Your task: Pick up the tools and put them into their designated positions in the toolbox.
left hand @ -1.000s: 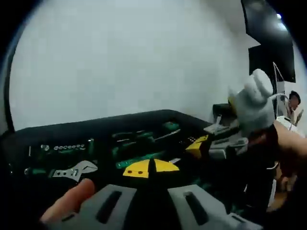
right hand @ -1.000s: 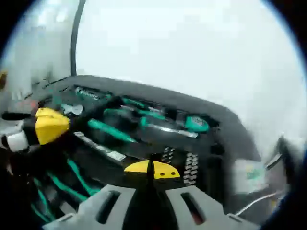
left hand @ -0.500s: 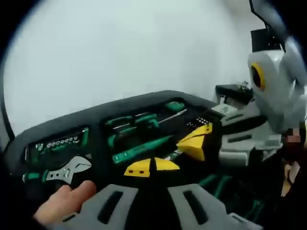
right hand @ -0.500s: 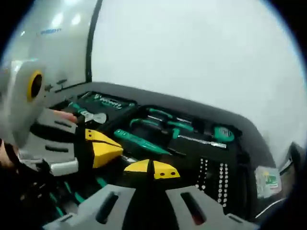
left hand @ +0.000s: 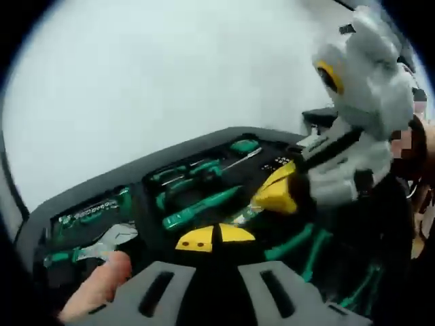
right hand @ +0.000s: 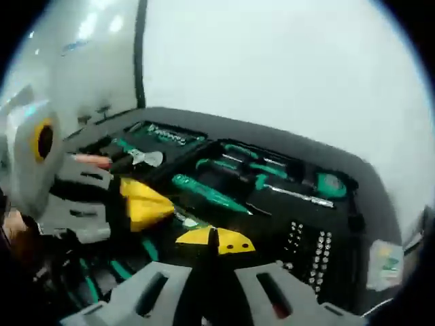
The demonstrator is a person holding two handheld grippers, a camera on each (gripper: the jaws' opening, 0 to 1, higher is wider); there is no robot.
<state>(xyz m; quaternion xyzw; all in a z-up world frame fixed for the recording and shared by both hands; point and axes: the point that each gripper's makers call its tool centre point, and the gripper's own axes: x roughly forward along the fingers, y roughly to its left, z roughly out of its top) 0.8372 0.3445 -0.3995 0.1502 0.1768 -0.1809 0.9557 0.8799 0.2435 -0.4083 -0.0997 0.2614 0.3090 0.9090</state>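
Note:
An open black toolbox lies in front of both grippers. Its foam slots hold green-handled screwdrivers, an adjustable wrench, a row of sockets and rows of bits. My left gripper hangs over the near part of the box, yellow tips together, nothing seen between them. My right gripper is likewise shut over the box. Each shows in the other's view, just above the tools: the right gripper and the left gripper.
A person's finger rests beside my left gripper's body. A pale wall stands behind the toolbox. A green round tool sits at the box's far right, and a small white packet lies outside the box.
Both views have shifted over the toolbox. The two grippers have come closer together, each now larger in the other's view. Both pairs of jaws stay shut.

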